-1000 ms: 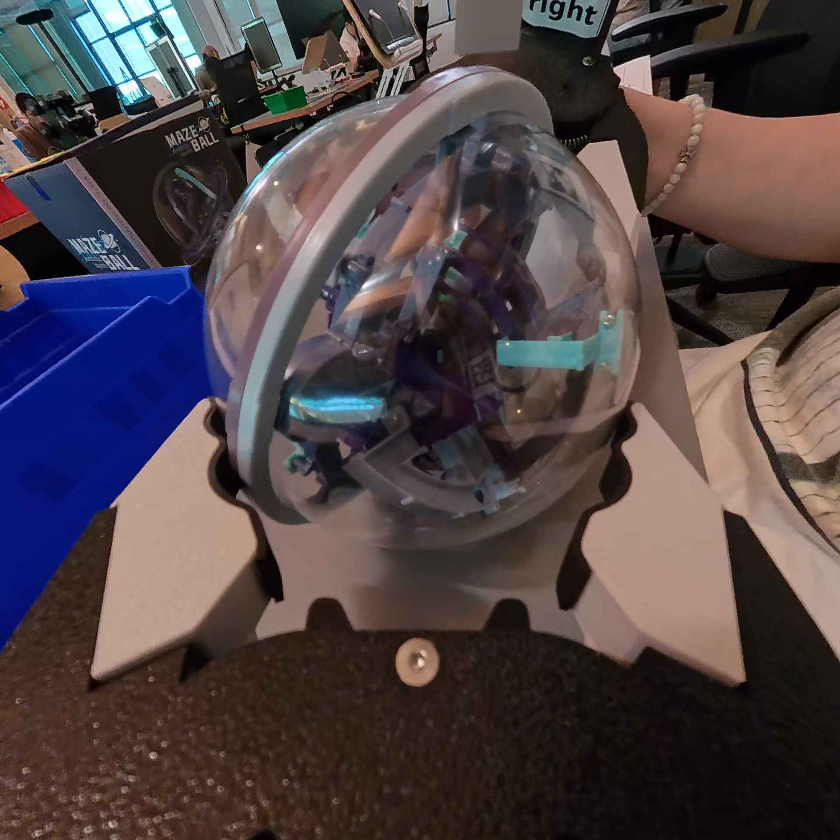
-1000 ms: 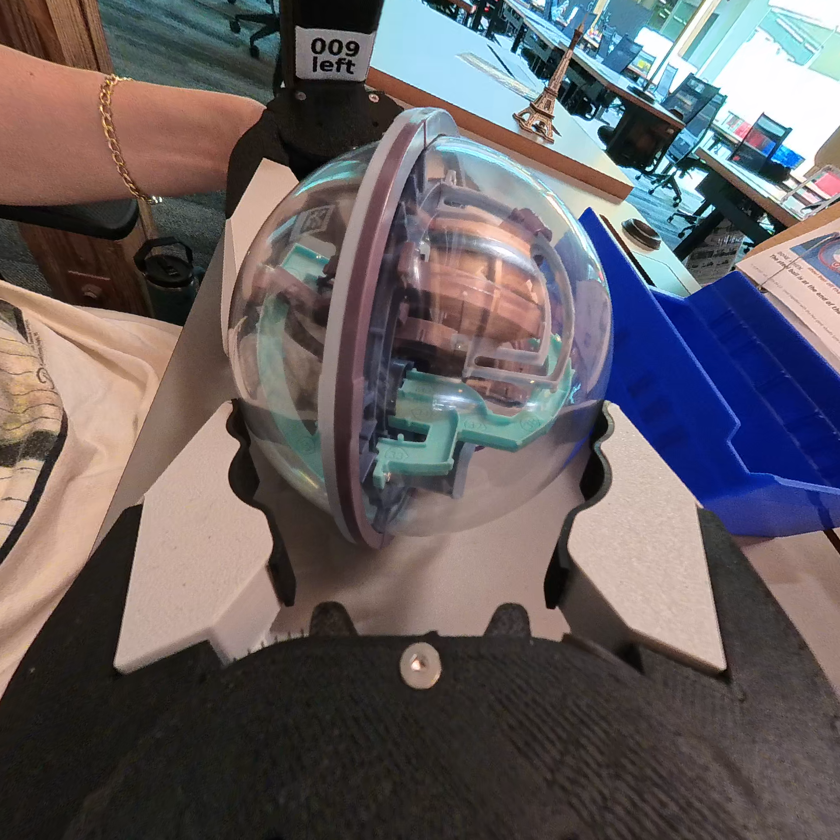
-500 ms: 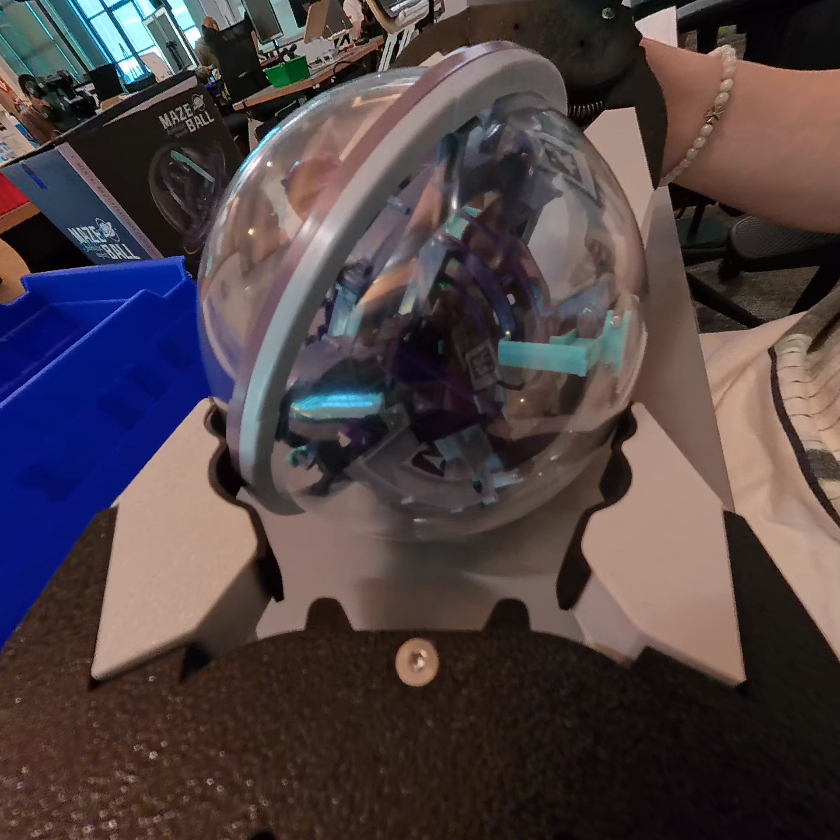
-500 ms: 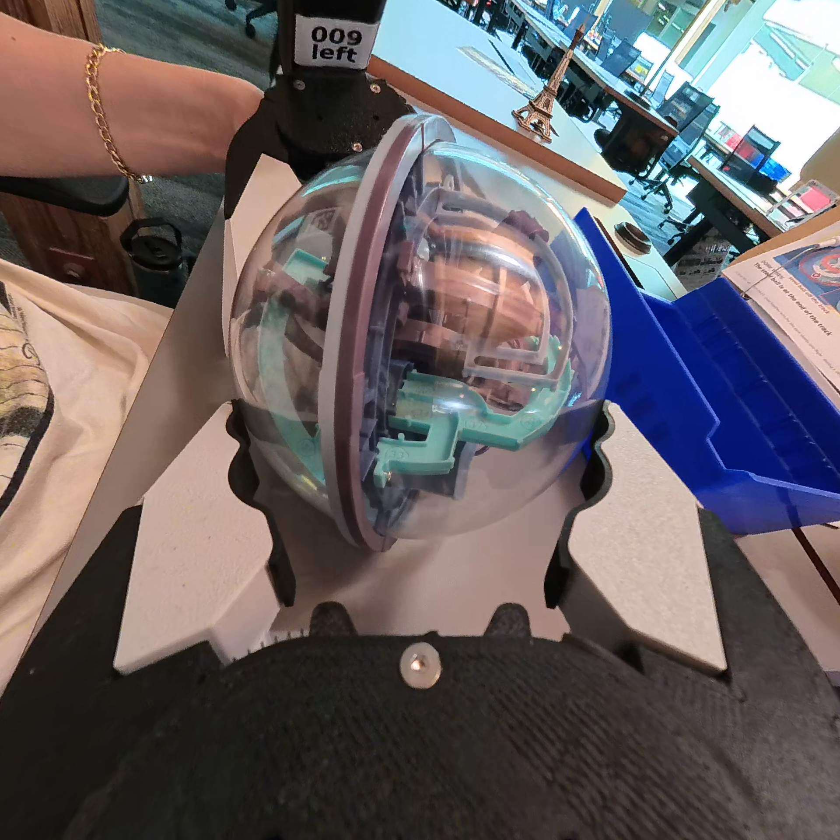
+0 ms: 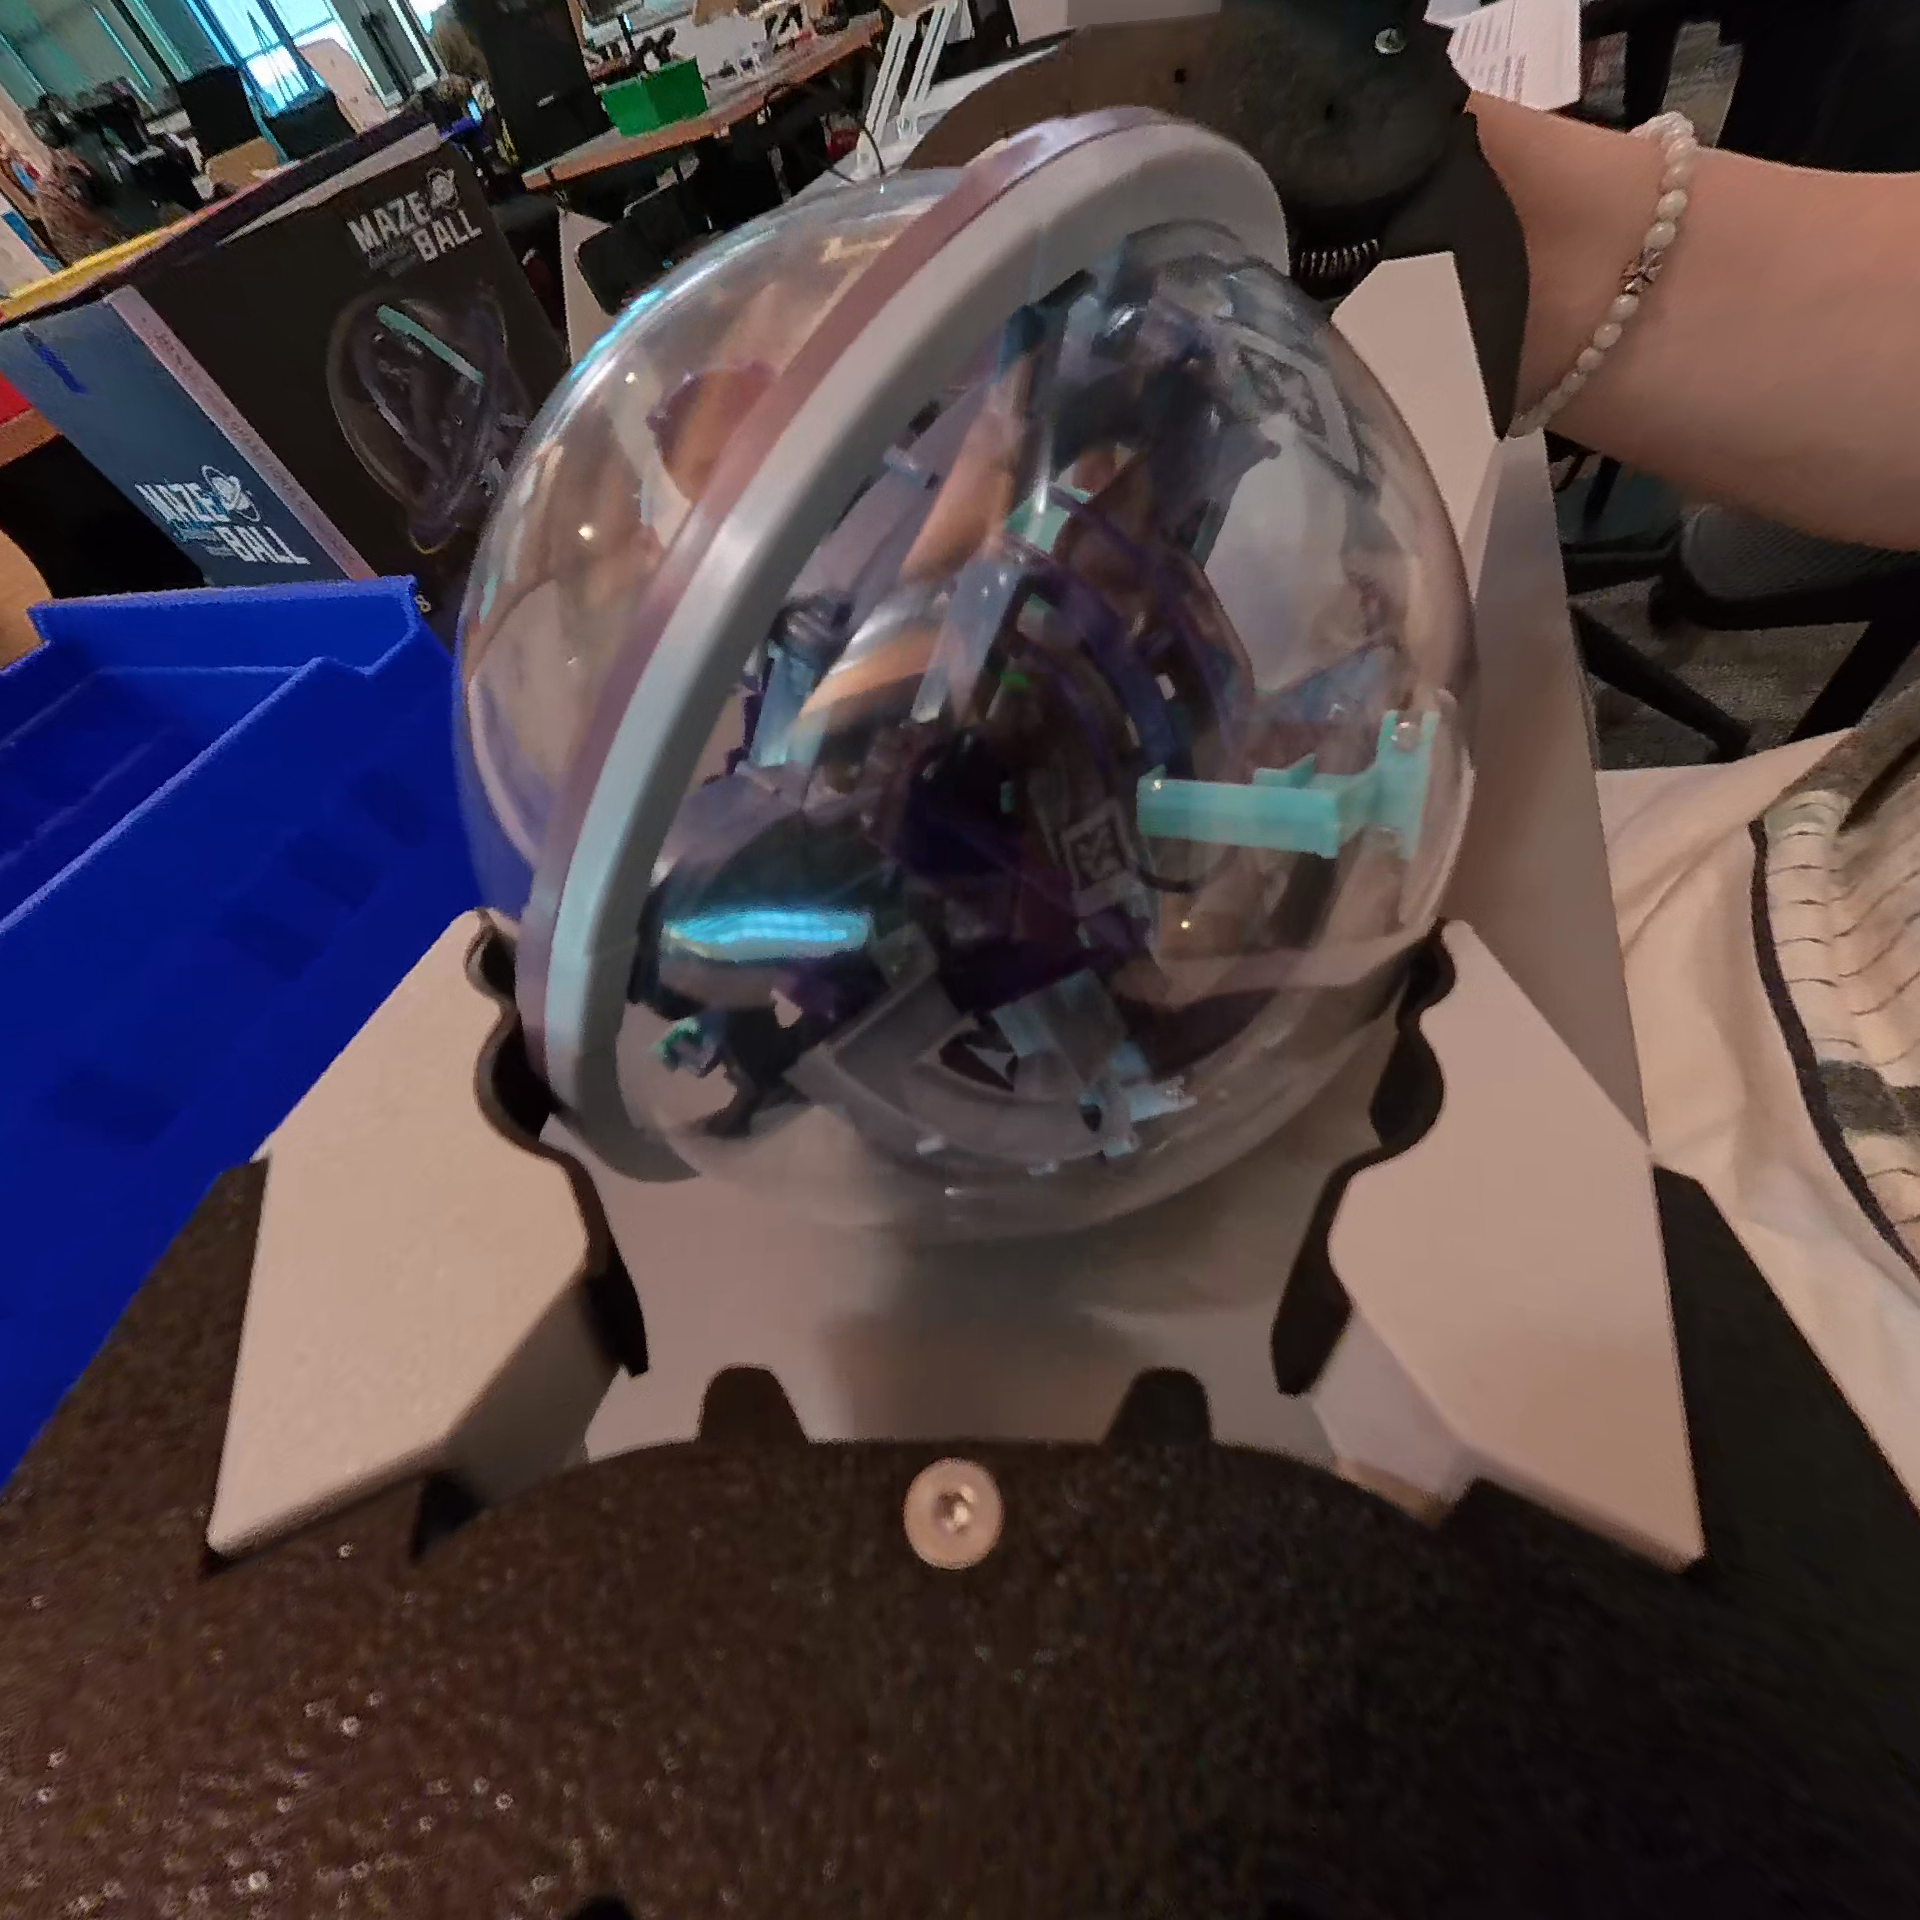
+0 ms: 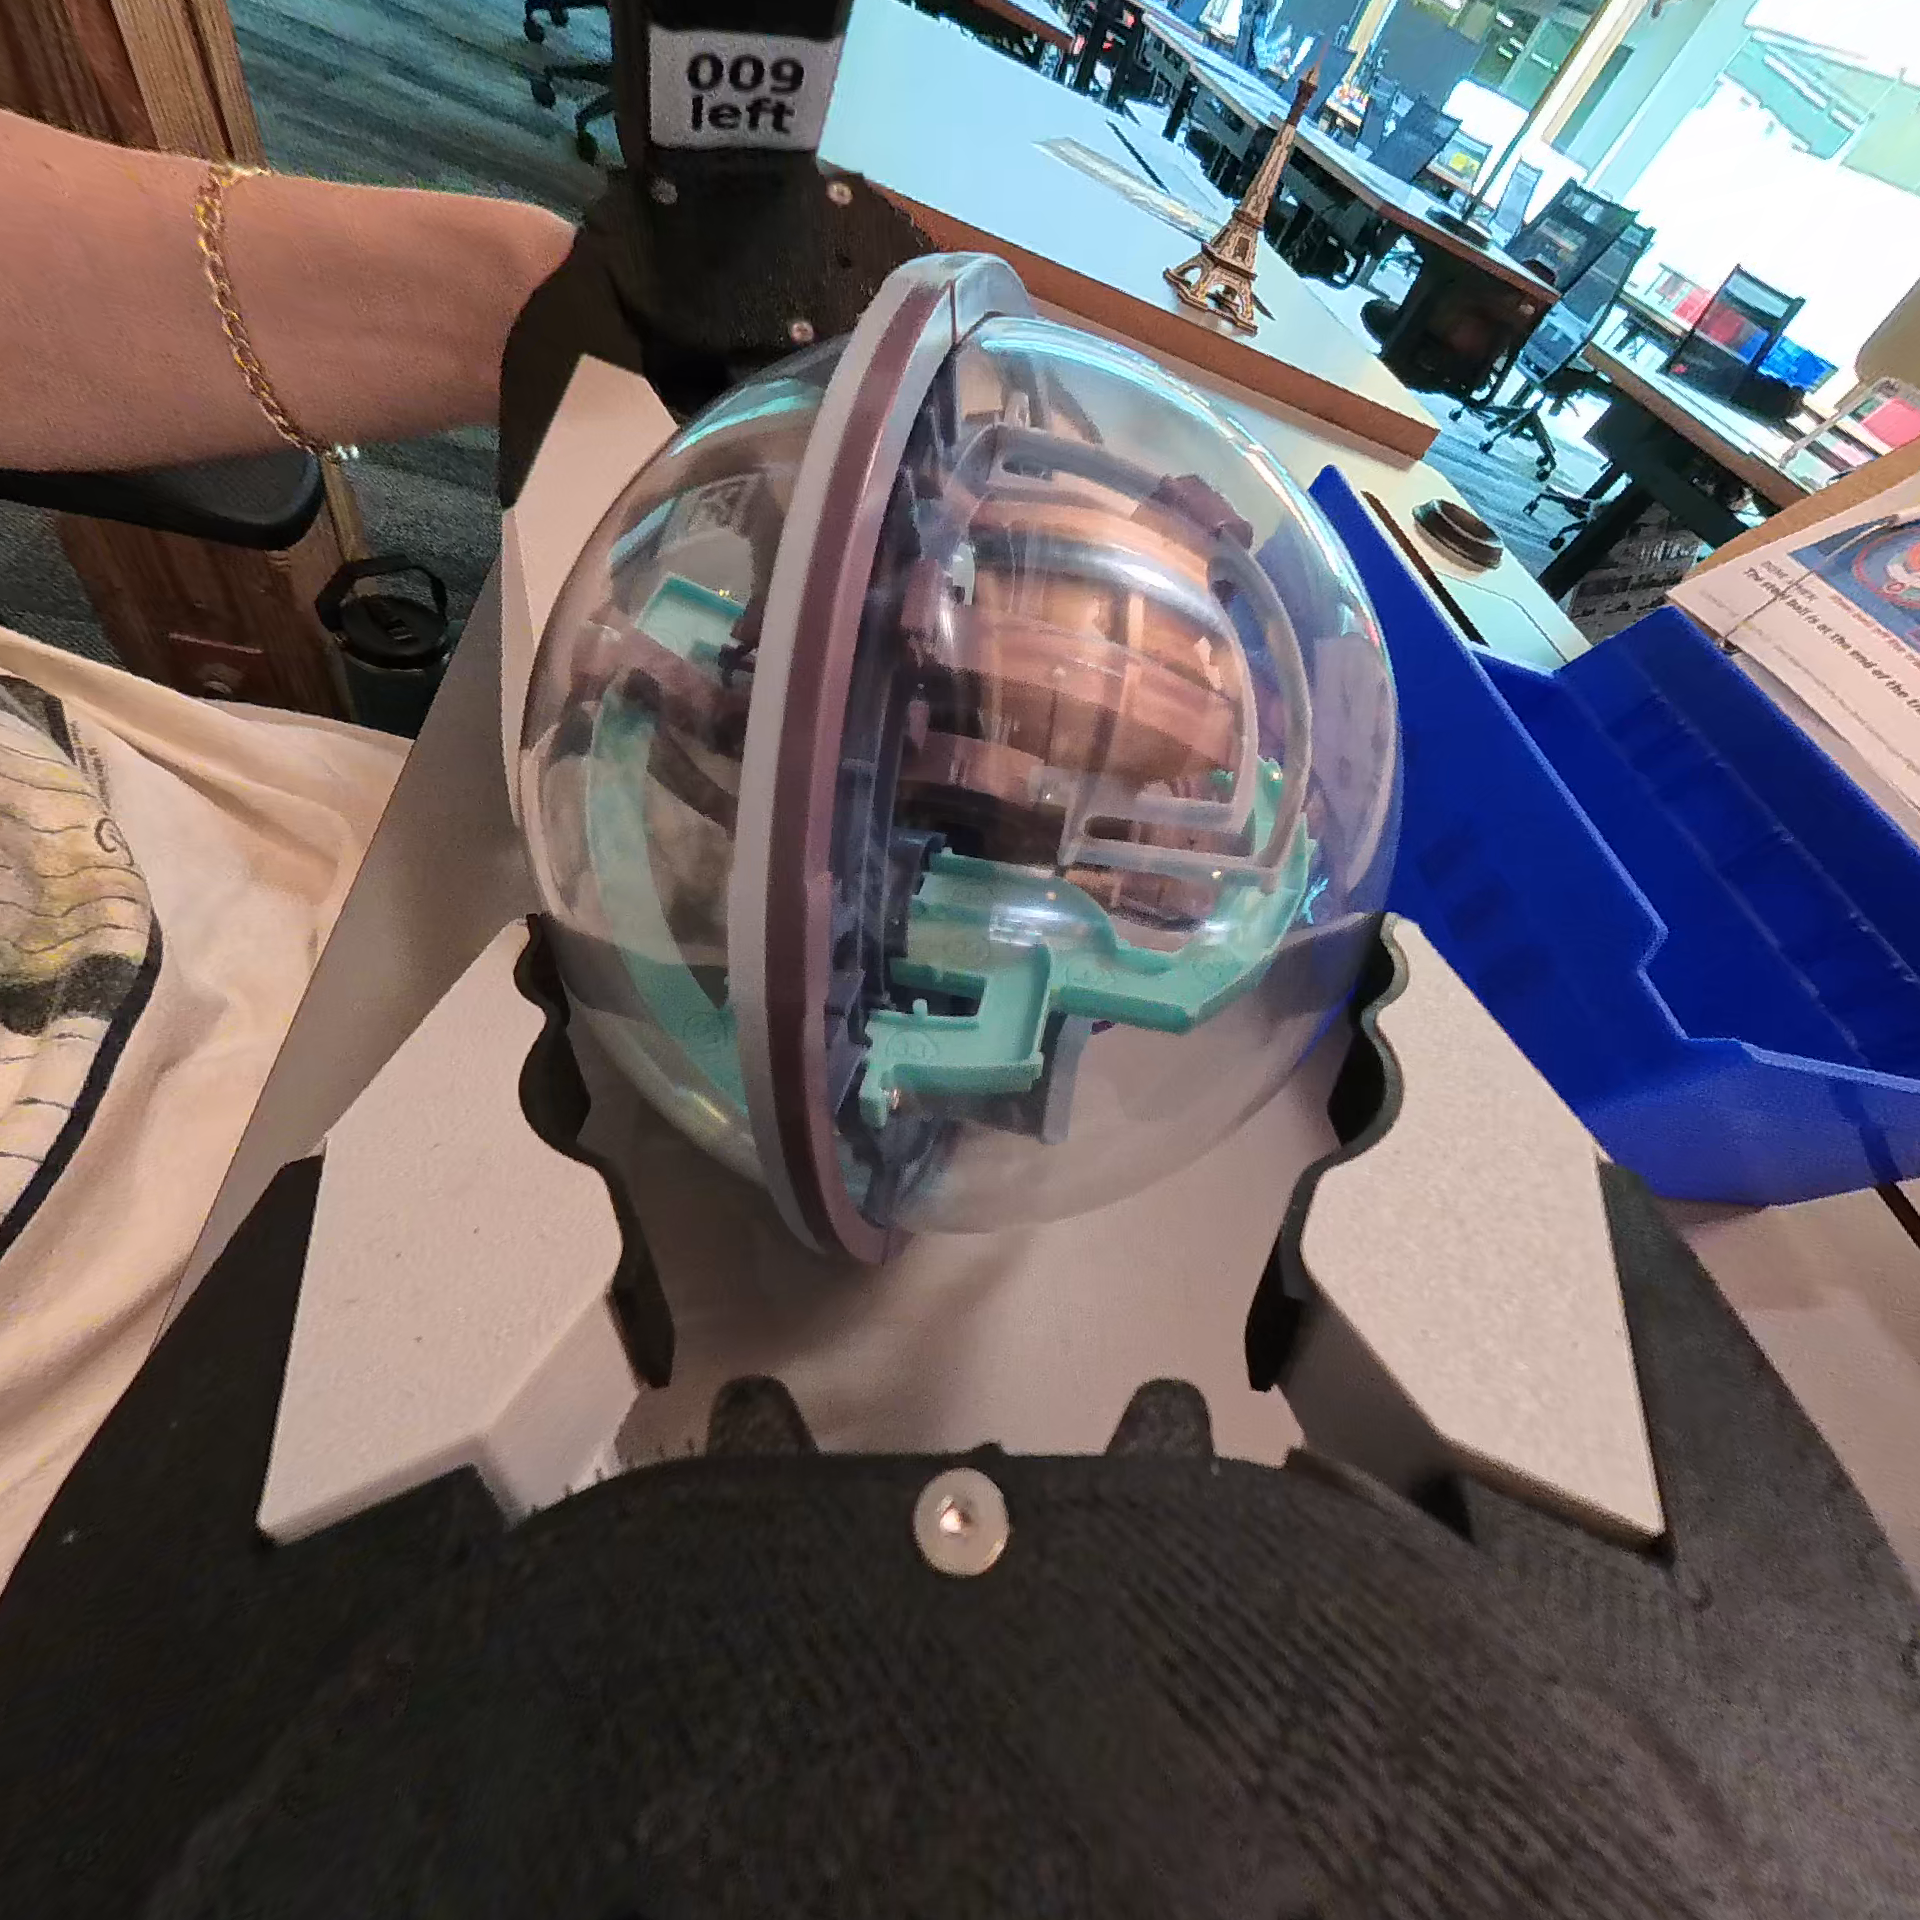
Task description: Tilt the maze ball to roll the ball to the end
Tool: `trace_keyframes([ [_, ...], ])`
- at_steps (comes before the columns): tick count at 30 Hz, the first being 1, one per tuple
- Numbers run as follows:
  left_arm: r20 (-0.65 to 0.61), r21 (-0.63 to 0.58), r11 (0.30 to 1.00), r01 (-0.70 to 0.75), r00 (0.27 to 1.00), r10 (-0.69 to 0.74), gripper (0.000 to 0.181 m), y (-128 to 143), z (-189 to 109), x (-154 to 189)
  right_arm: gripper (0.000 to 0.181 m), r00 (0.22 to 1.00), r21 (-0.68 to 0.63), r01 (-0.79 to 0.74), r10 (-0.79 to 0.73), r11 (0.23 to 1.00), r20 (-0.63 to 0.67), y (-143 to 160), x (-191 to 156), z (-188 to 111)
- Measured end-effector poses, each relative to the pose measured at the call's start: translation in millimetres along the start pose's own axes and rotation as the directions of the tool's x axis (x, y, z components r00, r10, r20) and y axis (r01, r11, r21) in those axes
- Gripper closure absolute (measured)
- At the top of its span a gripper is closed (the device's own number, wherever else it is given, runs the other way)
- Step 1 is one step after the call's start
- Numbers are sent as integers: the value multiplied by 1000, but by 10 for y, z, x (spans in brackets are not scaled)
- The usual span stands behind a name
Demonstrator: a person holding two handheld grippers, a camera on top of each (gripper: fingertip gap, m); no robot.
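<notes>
The maze ball (image 5: 966, 727) is a clear sphere with a grey ring around its middle and teal, purple and brown tracks inside. It is held in the air between both grippers. My left gripper (image 5: 961, 1091) is shut on the maze ball, with its white fingers (image 5: 416, 1195) cradling the lower sides. My right gripper (image 6: 956, 1091) is shut on the maze ball (image 6: 956, 748) from the opposite side. The right gripper's body (image 5: 1340, 114) shows behind the ball, and the left gripper's body (image 6: 727, 208) shows in the right wrist view. I cannot pick out the small ball inside.
A blue bin (image 5: 208, 831) sits beside the ball and also shows in the right wrist view (image 6: 1662, 883). The maze ball's dark box (image 5: 312, 364) stands behind the bin. A small tower model (image 6: 1247, 229) stands on the table. The person's white shirt (image 5: 1766, 1039) is close by.
Both grippers have tilted the maze ball a little while keeping hold. The ring stands more upright in the right wrist view. The right gripper's body has slid up the left wrist view.
</notes>
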State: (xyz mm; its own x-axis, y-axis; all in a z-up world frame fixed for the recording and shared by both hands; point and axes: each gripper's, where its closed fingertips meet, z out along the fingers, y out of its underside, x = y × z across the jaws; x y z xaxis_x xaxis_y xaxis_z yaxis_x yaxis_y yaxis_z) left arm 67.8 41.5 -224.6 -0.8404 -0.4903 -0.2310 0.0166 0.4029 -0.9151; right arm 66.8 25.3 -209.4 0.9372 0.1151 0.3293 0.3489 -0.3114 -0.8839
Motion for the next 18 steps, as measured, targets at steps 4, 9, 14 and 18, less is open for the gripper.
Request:
trace_keyframes([
  [4,-1,6,1000,7,1000,-7,24,8,-7,-3,36,1000,13,-5,5,1000,3,-10,1,10],
  [9,-2,8,1000,15,1000,-15,24,14,-13,-6,36,1000,23,-21,20,1000,6,-10,4,17],
  [14,-5,7,1000,17,1000,-17,24,28,-24,-7,36,1000,25,-16,16,1000,5,-22,1,29],
  [18,-4,5,1000,18,1000,-18,24,33,-28,-6,36,1000,34,-17,17,999,5,-28,0,33],
])
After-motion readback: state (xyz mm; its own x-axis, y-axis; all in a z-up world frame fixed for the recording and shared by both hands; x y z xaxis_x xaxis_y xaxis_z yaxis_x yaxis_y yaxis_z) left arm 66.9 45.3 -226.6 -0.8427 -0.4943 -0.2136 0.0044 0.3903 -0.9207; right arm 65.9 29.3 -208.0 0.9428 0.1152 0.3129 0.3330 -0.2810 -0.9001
